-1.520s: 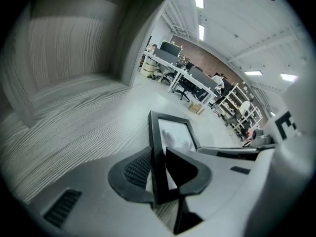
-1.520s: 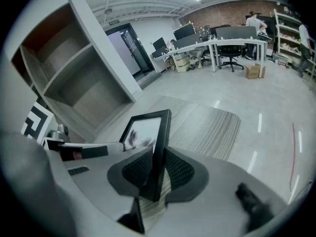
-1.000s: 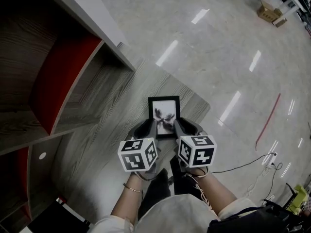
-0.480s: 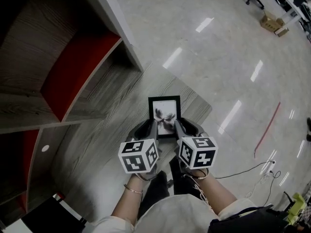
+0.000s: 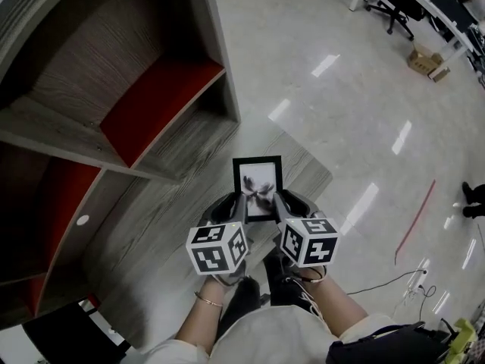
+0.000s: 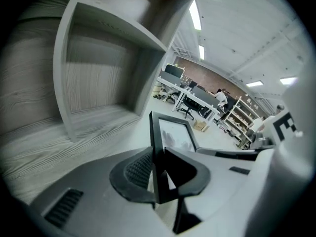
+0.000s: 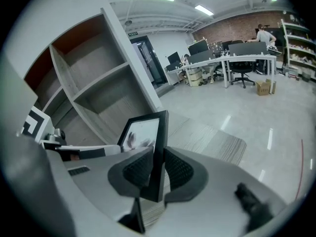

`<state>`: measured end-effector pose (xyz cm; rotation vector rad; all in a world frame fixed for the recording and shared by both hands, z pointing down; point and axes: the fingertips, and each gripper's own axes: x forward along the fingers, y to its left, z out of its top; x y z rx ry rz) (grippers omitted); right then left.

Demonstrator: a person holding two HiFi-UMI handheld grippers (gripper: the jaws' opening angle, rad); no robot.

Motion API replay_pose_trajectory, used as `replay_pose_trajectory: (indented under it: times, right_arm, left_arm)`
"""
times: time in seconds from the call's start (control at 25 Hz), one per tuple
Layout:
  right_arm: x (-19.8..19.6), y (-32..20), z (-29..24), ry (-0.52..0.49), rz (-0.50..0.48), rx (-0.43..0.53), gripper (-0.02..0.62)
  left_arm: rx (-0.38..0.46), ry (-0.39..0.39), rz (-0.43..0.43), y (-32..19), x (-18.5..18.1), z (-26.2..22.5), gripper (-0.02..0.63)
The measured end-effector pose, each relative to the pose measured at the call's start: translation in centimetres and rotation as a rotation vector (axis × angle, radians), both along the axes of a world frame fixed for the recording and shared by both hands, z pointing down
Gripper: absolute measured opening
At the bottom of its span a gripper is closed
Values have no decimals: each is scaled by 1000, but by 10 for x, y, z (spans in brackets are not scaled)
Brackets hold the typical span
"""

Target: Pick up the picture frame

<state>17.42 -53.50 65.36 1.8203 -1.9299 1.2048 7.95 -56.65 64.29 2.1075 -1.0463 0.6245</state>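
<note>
A small black picture frame (image 5: 257,187) with a pale print hangs in the air in front of the person, held from both sides. My left gripper (image 5: 239,208) is shut on its left edge (image 6: 157,152), its ribbed pads pressing either face. On the opposite edge (image 7: 159,152) my right gripper (image 5: 276,206) is shut the same way. In the head view the frame stands out beyond both marker cubes, above a low wooden platform (image 5: 189,203).
A tall grey wooden shelf unit (image 5: 114,89) with red back panels fills the left. Shiny pale floor (image 5: 356,112) spreads to the right, with a cable (image 5: 379,283) and a red line. Desks and office chairs (image 7: 237,65) stand far off.
Both grippers have risen together with the frame held between them. The view has swung so that more of the shelf unit and the distant office shows.
</note>
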Motion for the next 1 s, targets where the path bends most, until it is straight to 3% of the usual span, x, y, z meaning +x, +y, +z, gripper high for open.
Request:
replay_pose_trajectory:
  times: [0.36, 1.0]
  right_arm:
    - [-19, 9, -58, 21, -39, 92, 89]
    - [-99, 30, -156, 52, -148, 255, 89]
  left_arm:
    - [98, 30, -31, 14, -20, -57, 81]
    - [261, 74, -140, 48, -104, -155, 81]
